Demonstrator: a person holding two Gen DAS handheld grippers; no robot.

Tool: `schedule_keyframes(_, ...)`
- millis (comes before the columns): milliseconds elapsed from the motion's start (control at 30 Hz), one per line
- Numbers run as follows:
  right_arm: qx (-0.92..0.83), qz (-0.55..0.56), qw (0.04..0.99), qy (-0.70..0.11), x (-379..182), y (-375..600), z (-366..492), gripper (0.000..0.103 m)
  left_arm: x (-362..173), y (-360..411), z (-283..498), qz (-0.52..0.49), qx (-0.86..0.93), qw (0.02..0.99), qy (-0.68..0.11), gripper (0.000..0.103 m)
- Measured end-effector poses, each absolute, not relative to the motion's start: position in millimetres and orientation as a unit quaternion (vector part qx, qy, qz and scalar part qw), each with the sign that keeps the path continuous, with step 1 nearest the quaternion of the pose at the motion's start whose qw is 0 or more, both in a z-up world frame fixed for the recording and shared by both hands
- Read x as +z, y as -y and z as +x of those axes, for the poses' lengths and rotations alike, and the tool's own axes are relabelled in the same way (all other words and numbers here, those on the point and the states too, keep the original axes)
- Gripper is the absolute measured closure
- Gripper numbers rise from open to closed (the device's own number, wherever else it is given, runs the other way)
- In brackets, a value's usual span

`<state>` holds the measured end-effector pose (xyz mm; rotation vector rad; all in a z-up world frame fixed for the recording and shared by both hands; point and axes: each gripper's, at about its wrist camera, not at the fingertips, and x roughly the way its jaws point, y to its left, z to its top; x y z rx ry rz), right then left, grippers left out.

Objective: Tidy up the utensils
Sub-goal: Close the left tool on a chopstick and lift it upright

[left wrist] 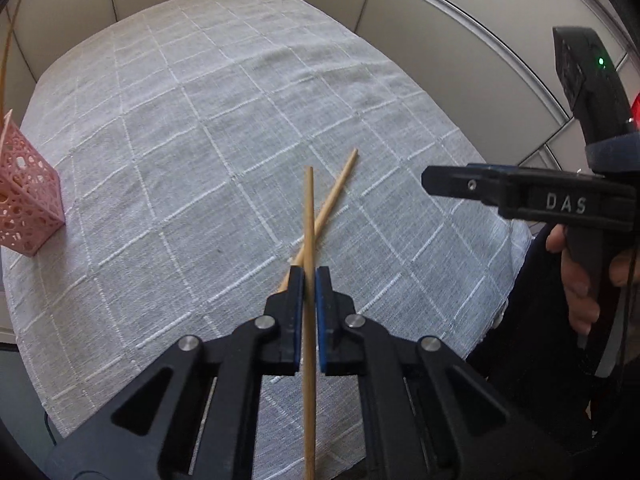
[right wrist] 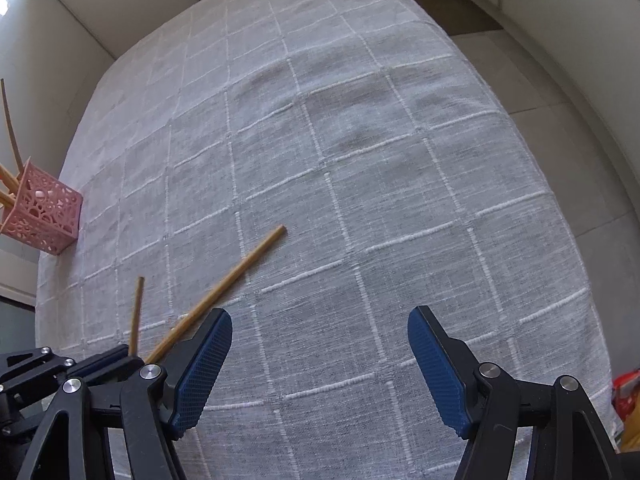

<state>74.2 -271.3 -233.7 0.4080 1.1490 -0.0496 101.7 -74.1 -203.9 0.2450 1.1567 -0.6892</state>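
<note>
My left gripper (left wrist: 310,276) is shut on a wooden chopstick (left wrist: 308,216) and holds it a little above the table; it also shows in the right wrist view (right wrist: 137,312). A second chopstick (left wrist: 338,190) lies on the grey checked tablecloth (left wrist: 200,120) under it, also seen in the right wrist view (right wrist: 228,288). A pink perforated holder (left wrist: 24,196) stands at the table's left edge, with several chopsticks in it (right wrist: 40,212). My right gripper (right wrist: 320,364) is open and empty above the cloth; it shows at the right of the left wrist view (left wrist: 430,180).
The tablecloth (right wrist: 360,160) covers the whole table. Pale walls stand close behind and to the left. The floor lies beyond the table's right edge, with a red and yellow object (right wrist: 628,404) down there.
</note>
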Motion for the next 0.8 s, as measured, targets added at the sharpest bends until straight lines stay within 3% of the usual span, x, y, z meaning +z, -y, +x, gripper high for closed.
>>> schedule_keyframes(600,-0.074,0.185,0.814,-0.546,-272,218,125,0.029,-186,23,139,0.028,-0.269,0.812,-0.518,0.096)
schedule_keyframes(733,-0.095,0.148,0.824,-0.538,-274,203,132,0.043,-185,21,141,0.026,-0.266,0.813,-0.516,0.096)
schedule_keyframes(800,-0.105,0.115,0.83,-0.535,-274,195,135,0.058,-185,19,142,0.023,-0.264,0.814,-0.517,0.096)
